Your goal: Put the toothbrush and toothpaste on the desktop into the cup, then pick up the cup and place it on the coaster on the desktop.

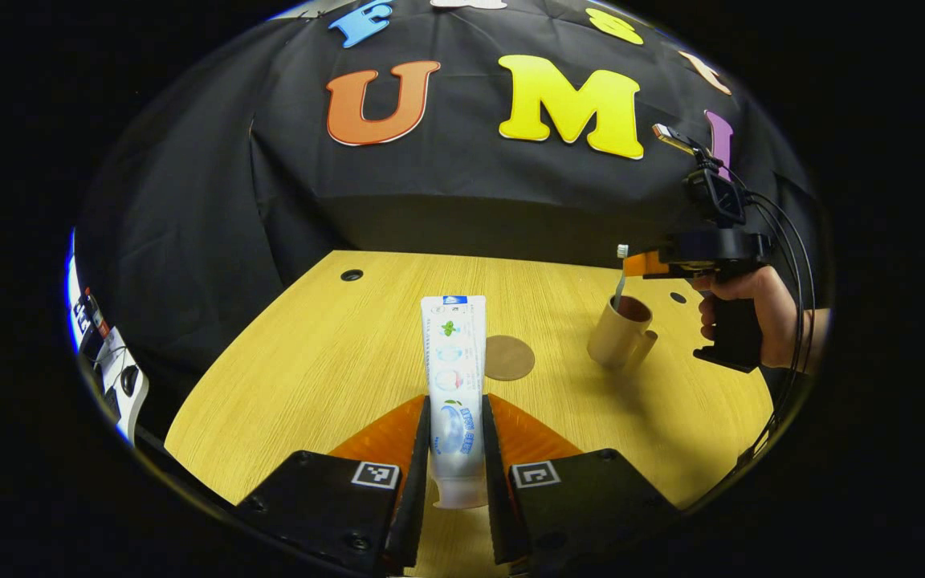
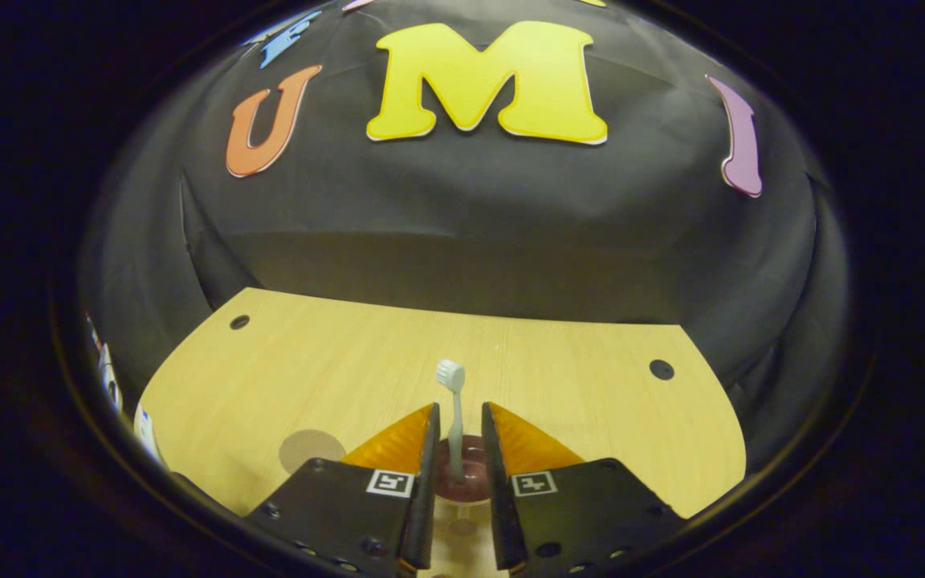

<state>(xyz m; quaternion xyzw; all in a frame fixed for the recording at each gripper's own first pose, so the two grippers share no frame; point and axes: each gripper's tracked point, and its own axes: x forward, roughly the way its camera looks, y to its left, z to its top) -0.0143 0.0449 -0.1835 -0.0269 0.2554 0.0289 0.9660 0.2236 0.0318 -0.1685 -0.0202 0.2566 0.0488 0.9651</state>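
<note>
Left tongs (image 1: 456, 449): pinching the toothpaste (image 1: 454, 377) low on the tube, near the cap end, both fingers pressed to its sides. Tube points forward and away from the camera, flat crimped end farthest out. It looks lifted off the bench (image 1: 310, 361), though I cannot be sure of the gap beneath it.

Right tongs (image 2: 456, 449): fingers stand just beside the toothbrush (image 2: 454, 417) handle on either side; cannot tell whether they press on it or have let go. Brush stands upright, bristle head on top, lower end down inside the cup (image 2: 462, 478). In the left gripper view the same tongs (image 1: 631, 265) sit over the cup (image 1: 621, 331), held by a hand (image 1: 743, 309), brush handle dipping into the mouth.

Cup stands upright on the bench, handle toward the near side. The coaster (image 1: 508, 357) lies flat, bare, between tube and cup, near both, touching neither.

Judgement: brush is being lowered handle-first so it will stand; toothpaste waits its turn, gripped low, probably so the long end can slide in. Cup not yet on the coaster.
</note>
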